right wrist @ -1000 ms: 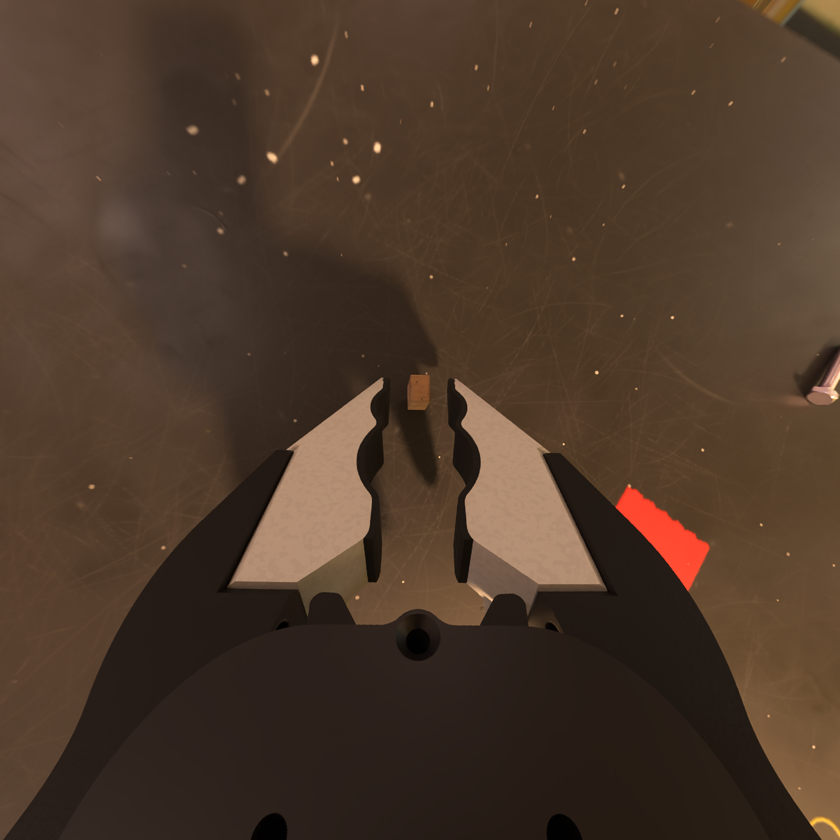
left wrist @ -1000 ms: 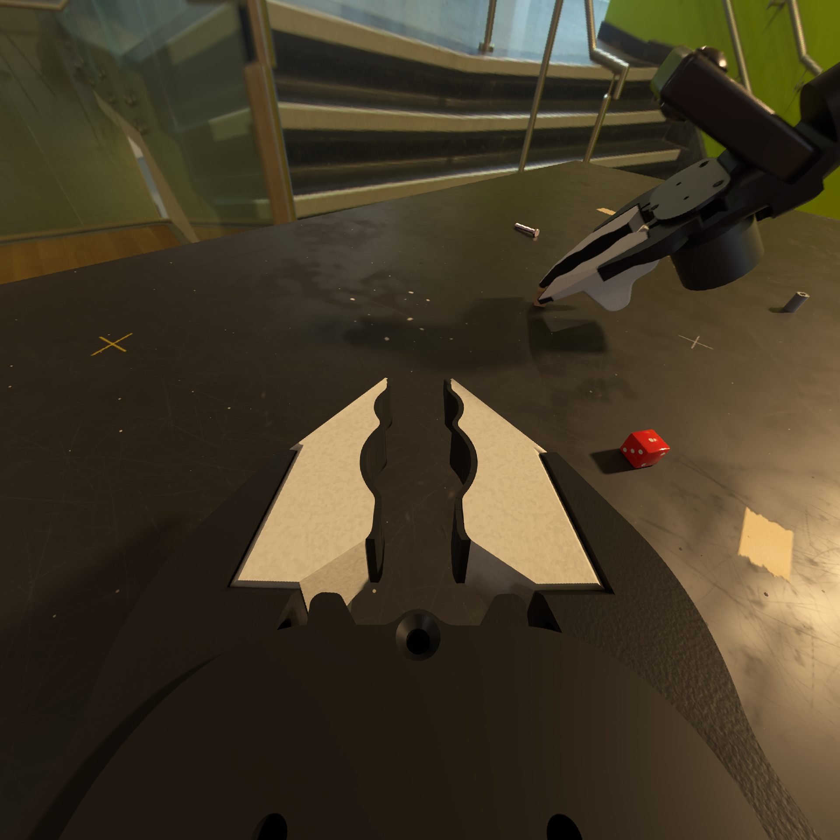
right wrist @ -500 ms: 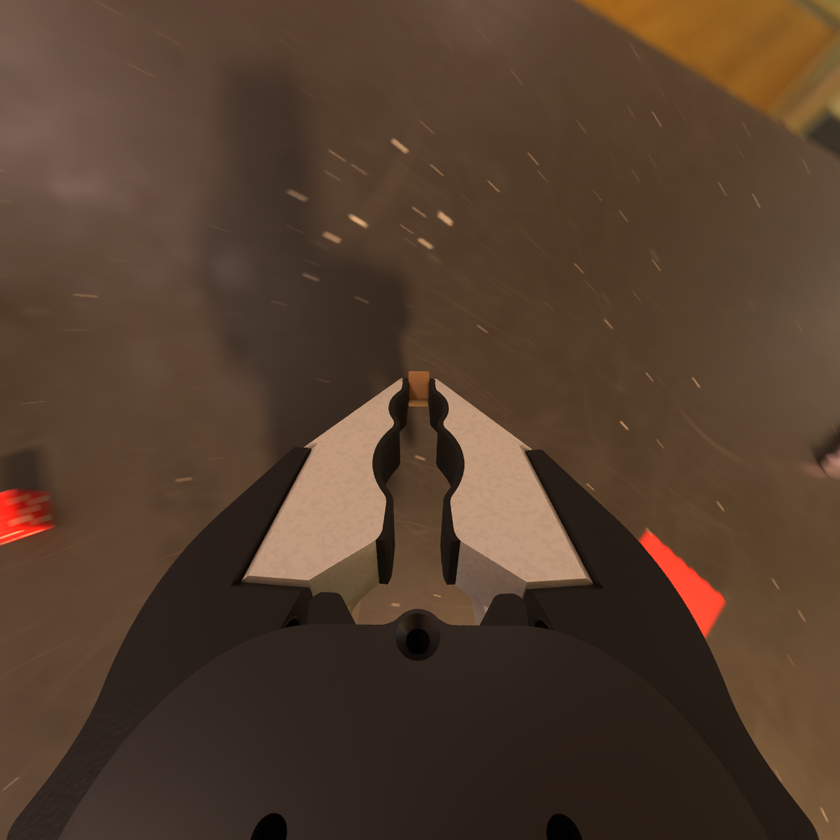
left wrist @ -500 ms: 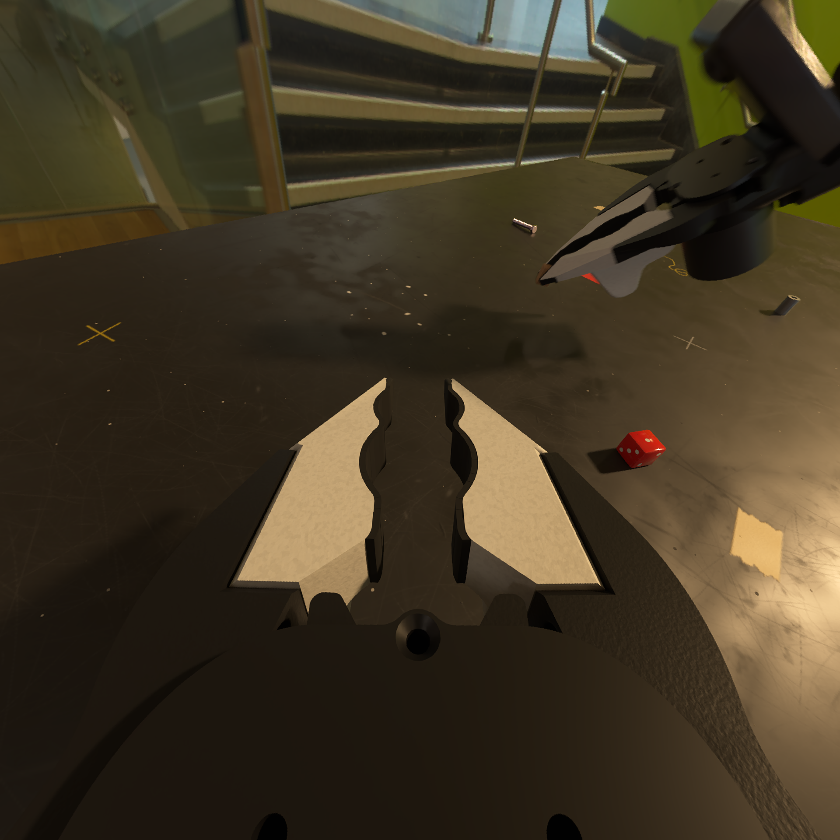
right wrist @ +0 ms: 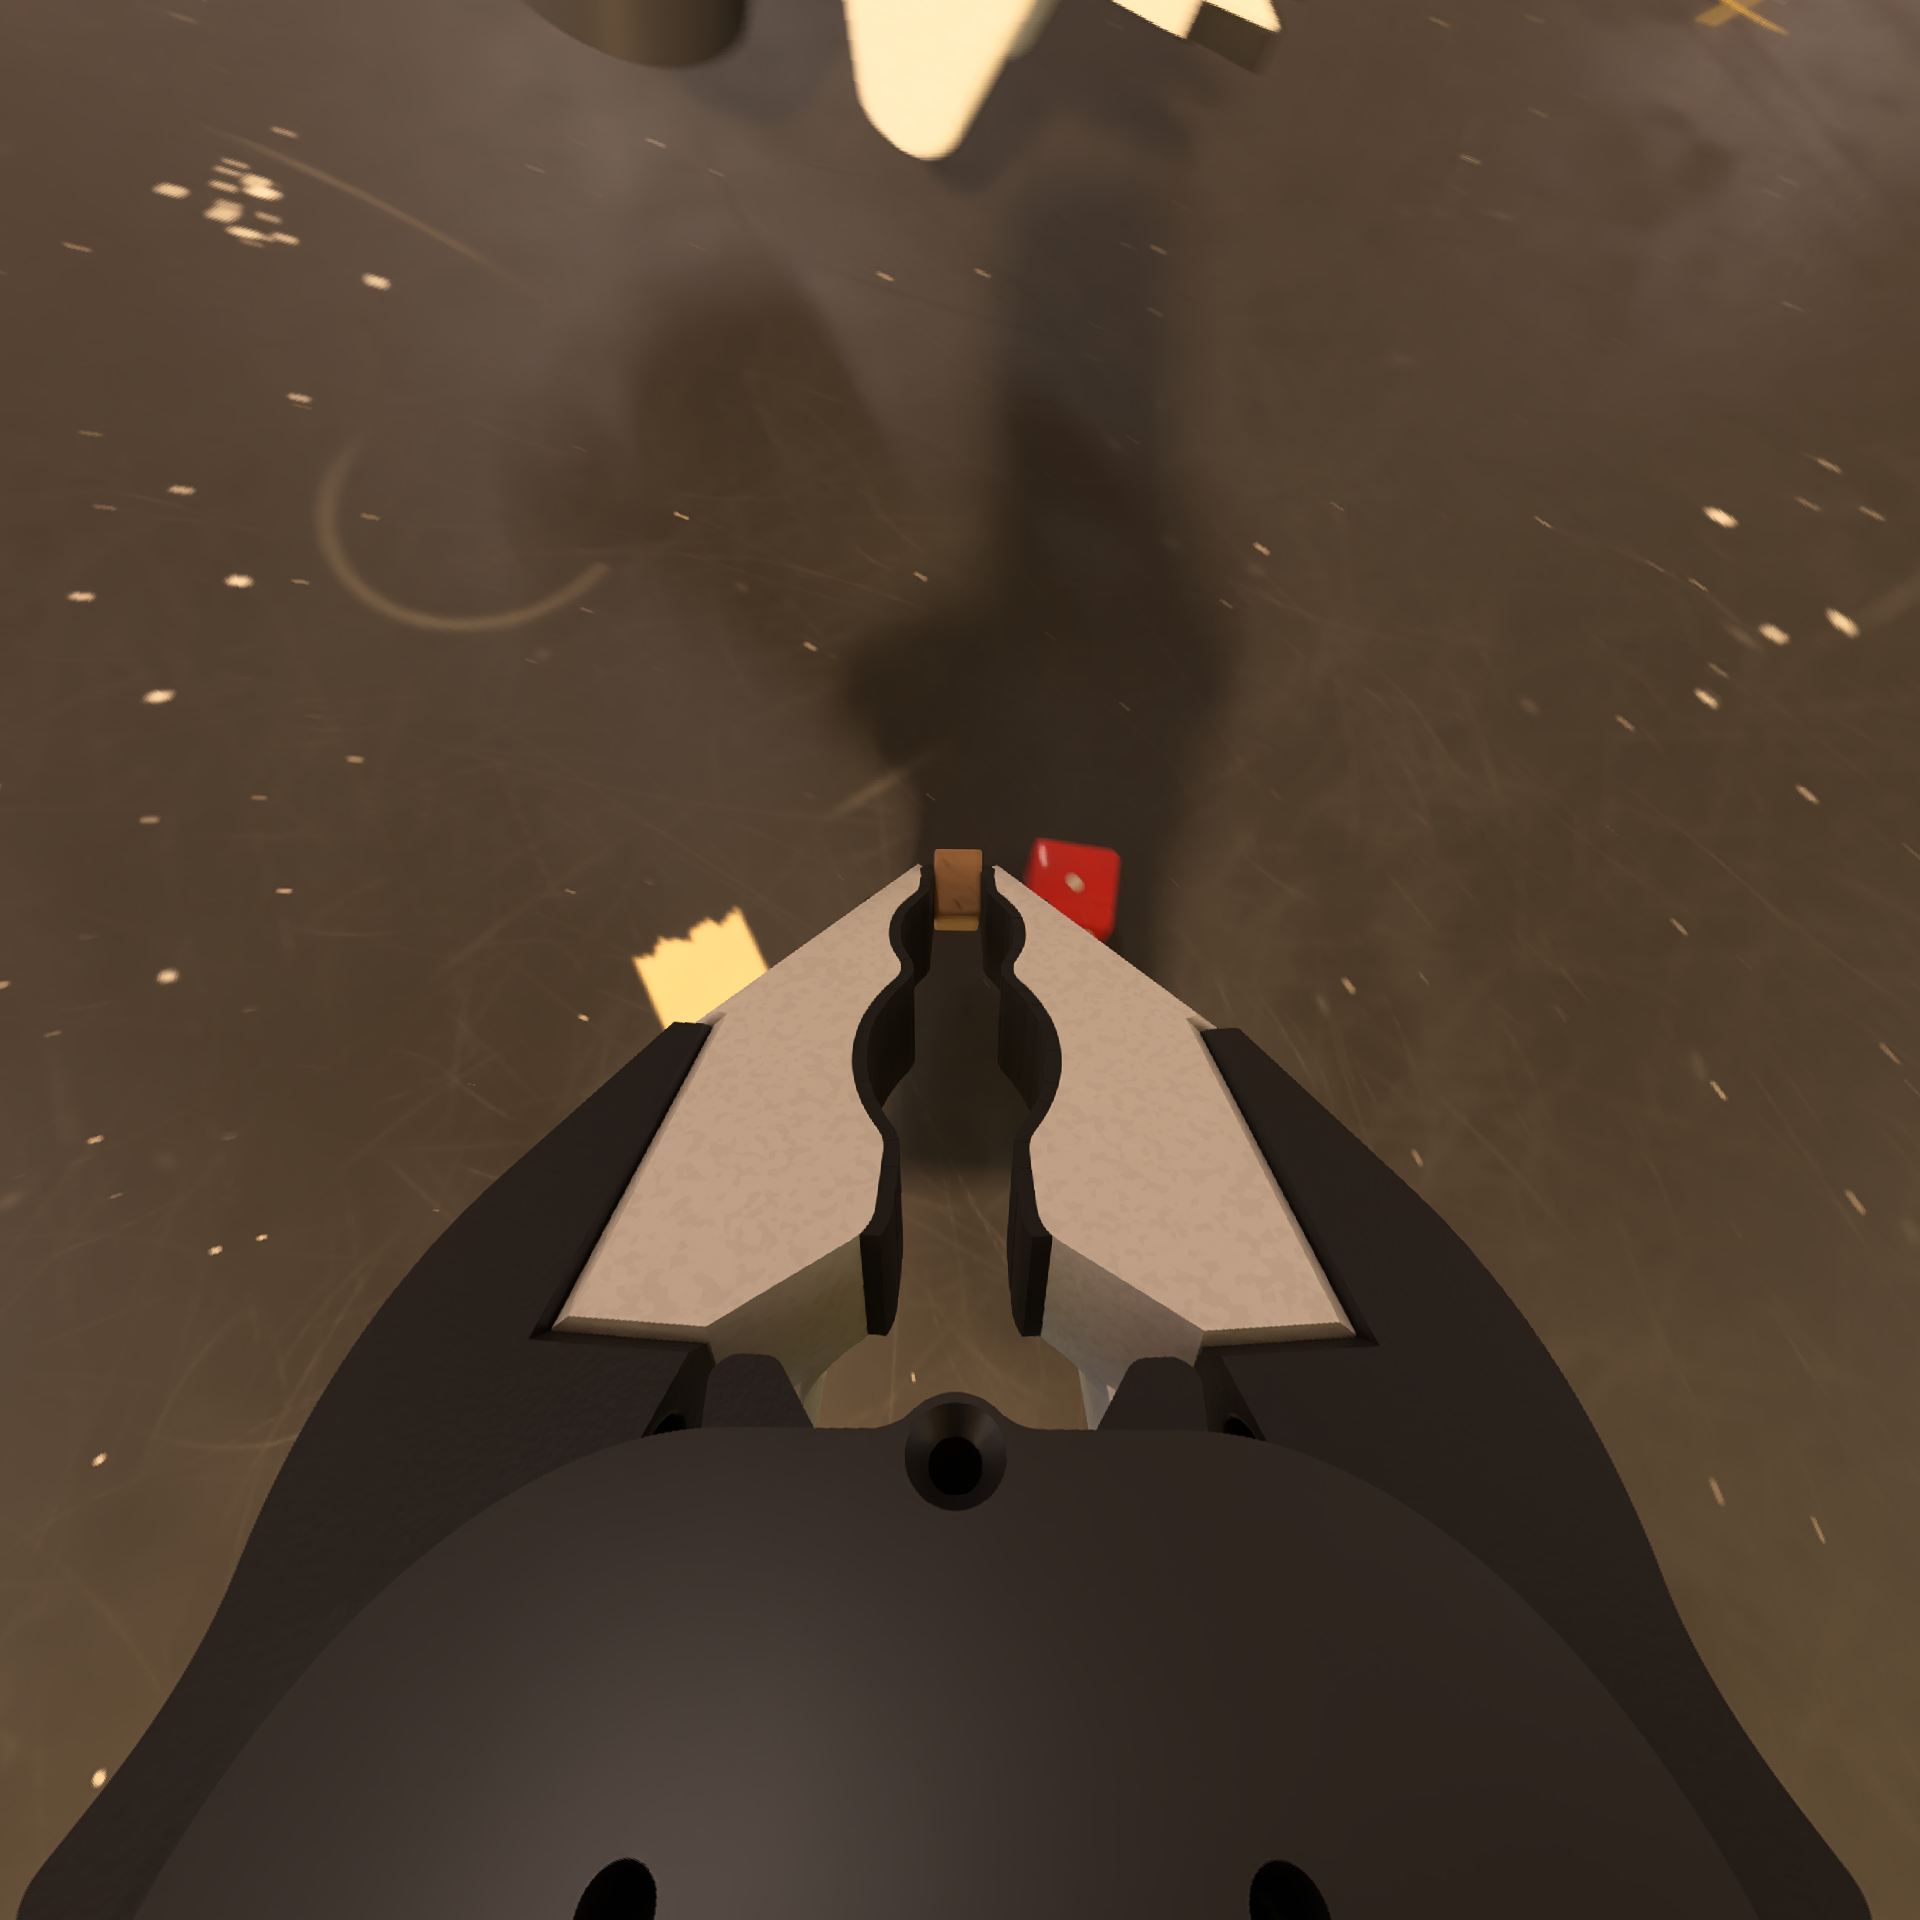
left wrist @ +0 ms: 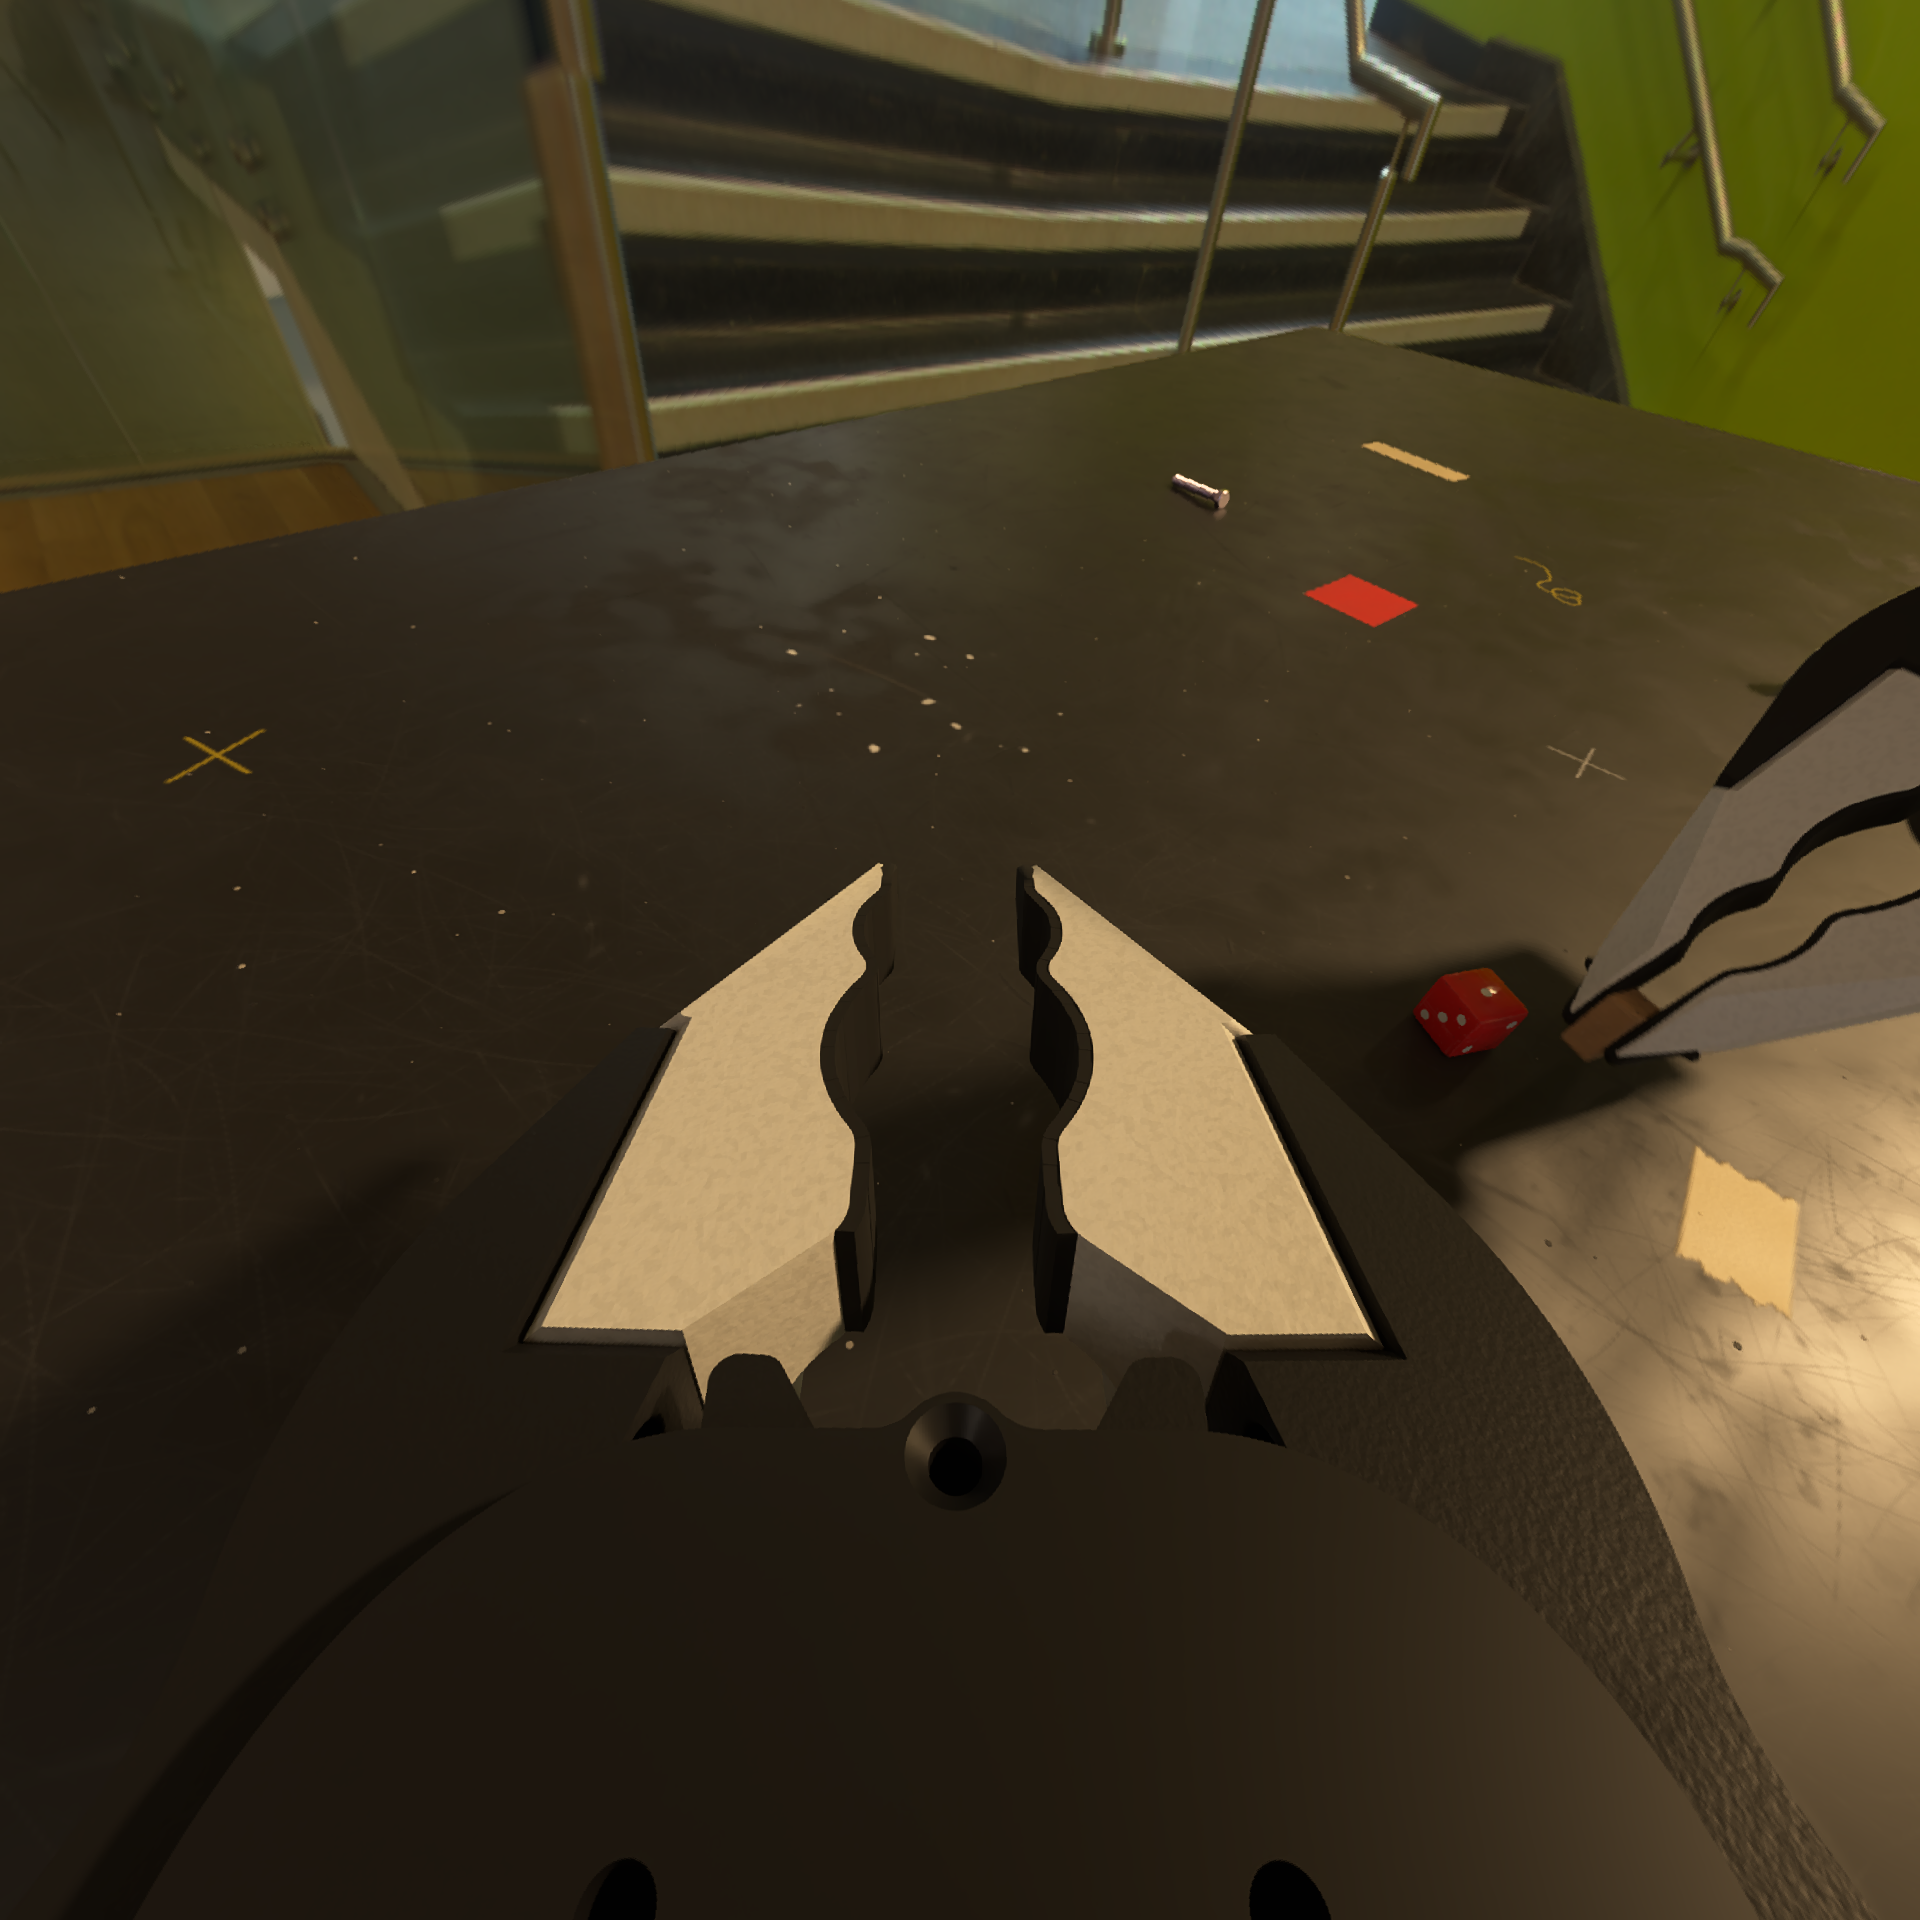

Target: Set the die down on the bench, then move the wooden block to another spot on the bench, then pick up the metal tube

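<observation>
Two grippers work over one dark, scratched bench (left wrist: 520, 1039) flecked with pale specks. Left gripper (left wrist: 951, 883) hovers with its pale, wavy-edged fingers parted and nothing between them. Right gripper (right wrist: 957, 883) has its fingers pinched on the small wooden block (right wrist: 957, 885), a tan cuboid held at the very tips; in the left wrist view the block (left wrist: 1605, 1029) sits close above the bench, whether touching cannot be told. One red die (left wrist: 1468, 1010), a cube with white pips, rests on the bench just beside the block, toward the right edge and nearest of the loose items. One torn piece of tan tape (left wrist: 1737, 1238) lies flat near the right edge, close to the die. Farther off lie one flat red square patch (left wrist: 1359, 600), one short shiny metal bolt (left wrist: 1200, 490) and one tan strip (left wrist: 1413, 461) near the far edge. One yellow cross (left wrist: 215, 753) marks the left side, one faint cross (left wrist: 1584, 764) the right. The metal tube is not visible in either view.
</observation>
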Robot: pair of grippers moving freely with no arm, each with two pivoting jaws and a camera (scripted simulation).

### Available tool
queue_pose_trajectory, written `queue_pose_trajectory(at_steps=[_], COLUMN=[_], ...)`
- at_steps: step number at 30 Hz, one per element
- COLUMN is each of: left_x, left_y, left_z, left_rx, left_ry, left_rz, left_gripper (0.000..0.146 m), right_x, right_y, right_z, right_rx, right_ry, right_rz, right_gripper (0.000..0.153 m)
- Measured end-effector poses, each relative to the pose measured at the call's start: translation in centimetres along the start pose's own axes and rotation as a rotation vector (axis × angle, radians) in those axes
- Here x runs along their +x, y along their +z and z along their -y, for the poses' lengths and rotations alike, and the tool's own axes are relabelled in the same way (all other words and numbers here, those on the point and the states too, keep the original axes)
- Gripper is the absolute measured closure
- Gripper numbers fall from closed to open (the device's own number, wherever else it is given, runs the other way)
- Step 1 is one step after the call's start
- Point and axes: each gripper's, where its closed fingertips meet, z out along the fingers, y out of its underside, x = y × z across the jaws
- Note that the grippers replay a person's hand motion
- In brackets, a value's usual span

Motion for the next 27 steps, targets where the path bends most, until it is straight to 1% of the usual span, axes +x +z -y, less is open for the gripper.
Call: queue_pose_trajectory(at_steps=[2,5,11,16,18,20,22,24,27], left_x=[0.0,0.1,0.2,0.2,0.3,0.2,0.3,0.3,0.4], left_y=[0.1,0.2,0.2,0.2,0.2,0.2,0.2,0.2,0.4], left_z=[-0.2,-0.3,-0.3,-0.2,-0.2,-0.2,-0.3,-0.3,-0.5], left_rx=[-0.013,-0.023,-0.023,-0.015,-0.016,-0.015,-0.017,-0.021,-0.034], left_ry=[0.0,0.012,0.03,0.034,0.035,0.034,0.033,0.034,0.039], left_rz=[-0.002,-0.001,0.007,0.007,0.007,0.007,0.006,0.005,0.0], left_gripper=[0.123,0.123,0.124,0.124,0.124,0.123,0.123,0.123,0.123], right_x=[0.9,1.7,2.1,2.3,2.4,3.2,5.5,8.4,11.6], right_y=[-0.6,-0.8,-0.2,-0.4,-1.5,-3.7,-7.4,-12.3,-20.2], right_z=[-1.0,-2.2,-3.2,-3.1,-2.8,-3.1,-5.0,-8.6,-16.1], right_rx=[-0.029,-0.065,-0.096,-0.055,-0.006,0.051,0.073,0.06,-0.038], right_ry=[0.024,0.047,0.055,0.073,0.107,0.16,0.23,0.329,0.489], right_rz=[-0.091,-0.166,-0.22,-0.258,-0.26,-0.289,-0.399,-0.569,-0.89], right_gripper=[0.145,0.145,0.145,0.144,0.135,0.13,0.129,0.129,0.129])
